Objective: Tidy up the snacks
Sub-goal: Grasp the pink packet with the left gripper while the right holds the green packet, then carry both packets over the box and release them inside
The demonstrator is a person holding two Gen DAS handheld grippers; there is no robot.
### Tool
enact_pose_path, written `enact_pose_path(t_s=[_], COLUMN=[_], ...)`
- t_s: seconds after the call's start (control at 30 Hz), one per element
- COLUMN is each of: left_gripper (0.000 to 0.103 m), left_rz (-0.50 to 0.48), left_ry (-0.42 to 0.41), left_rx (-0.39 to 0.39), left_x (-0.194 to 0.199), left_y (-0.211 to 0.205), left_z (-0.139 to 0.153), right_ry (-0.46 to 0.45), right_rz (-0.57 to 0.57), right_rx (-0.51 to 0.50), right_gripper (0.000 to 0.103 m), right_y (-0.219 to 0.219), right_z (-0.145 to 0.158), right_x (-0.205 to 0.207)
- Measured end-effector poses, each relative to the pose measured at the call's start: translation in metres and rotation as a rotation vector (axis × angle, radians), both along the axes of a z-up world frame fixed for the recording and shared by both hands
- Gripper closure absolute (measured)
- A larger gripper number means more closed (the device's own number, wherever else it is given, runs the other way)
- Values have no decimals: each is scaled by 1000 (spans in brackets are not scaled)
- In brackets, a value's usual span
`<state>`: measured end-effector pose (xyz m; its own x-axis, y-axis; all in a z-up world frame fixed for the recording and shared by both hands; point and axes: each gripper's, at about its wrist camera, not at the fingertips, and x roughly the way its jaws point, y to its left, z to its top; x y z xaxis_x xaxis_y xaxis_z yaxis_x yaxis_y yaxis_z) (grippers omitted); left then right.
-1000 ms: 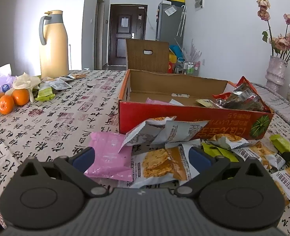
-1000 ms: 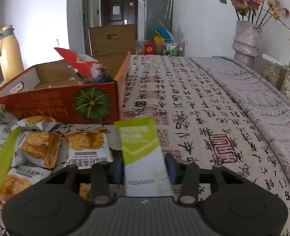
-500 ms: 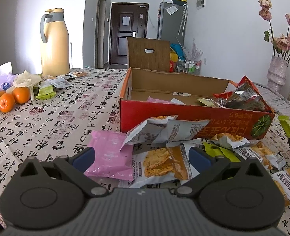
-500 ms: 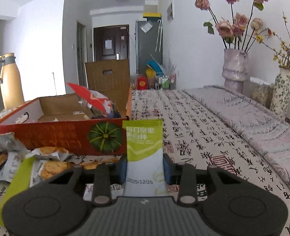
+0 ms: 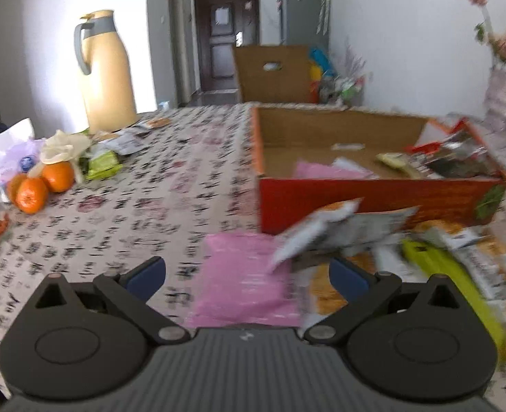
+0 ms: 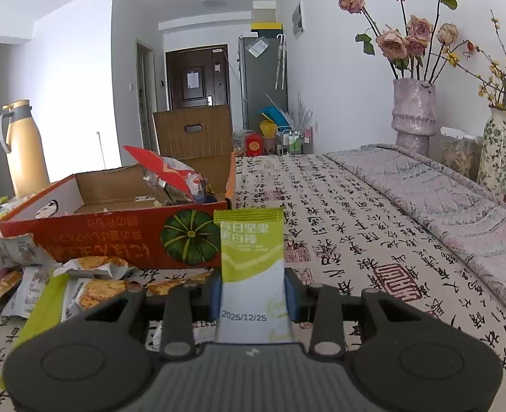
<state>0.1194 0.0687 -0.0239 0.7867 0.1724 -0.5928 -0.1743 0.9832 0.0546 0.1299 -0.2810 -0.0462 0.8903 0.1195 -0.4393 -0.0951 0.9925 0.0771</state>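
Right gripper (image 6: 252, 297): blue pads closed against both long edges of a green-and-white snack packet (image 6: 252, 267), which stands upright between them, clear of the table. Printed date near its lower end reads "2025/12/25"; green top panel carries Chinese characters, partly legible, crimped seal at the upper edge.

Left gripper (image 5: 247, 273): jaws spread wide, nothing between the pads. It hangs over a pink packet (image 5: 242, 288) lying flat on the tablecloth (image 5: 143, 206). This view is motion-blurred; print on nearby wrappers unreadable.

Red cardboard box (image 6: 122, 237) sits open on the table, just left of the held packet in the right wrist view. Its near wall shows a green pumpkin picture (image 6: 189, 237) and orange Chinese lettering, upside down from here. Inside: a red foil bag (image 6: 170, 175) leaning against the right end, a pink wrapper and a few small packets on the floor of the box.

Loose cracker packets (image 6: 94, 285), white with orange biscuit pictures, lie heaped in front of the box; a second green packet (image 6: 41, 312) lies among them.

Tablecloth is printed with black calligraphy and red seal marks.
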Motion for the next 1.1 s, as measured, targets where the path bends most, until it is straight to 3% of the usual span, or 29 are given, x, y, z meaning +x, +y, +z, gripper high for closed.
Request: enact_pose_path(t_s=[0.33,0.4,0.47,0.6,1.1], left_gripper=[1,15,17,41,41], left_rz=[10,32,42,24,-3], left_ry=[108,127,134,134,85], left_rx=[15,9,-25,-70,-7], left_x=[32,37,40,42,8], left_y=[6,7,11,13,7], left_z=[-13,-19,-21,-21,-11], right_ry=[18,20,21,25,17], right_rz=[0,1,4,11,8], right_rx=[15,18,21,25,41], right_gripper=[68,68,68,68,68], right_y=[-1,-2,-2,-3,-5], right_z=[-2,-2,-2,-3,-4], right_x=[3,4,4,4,3])
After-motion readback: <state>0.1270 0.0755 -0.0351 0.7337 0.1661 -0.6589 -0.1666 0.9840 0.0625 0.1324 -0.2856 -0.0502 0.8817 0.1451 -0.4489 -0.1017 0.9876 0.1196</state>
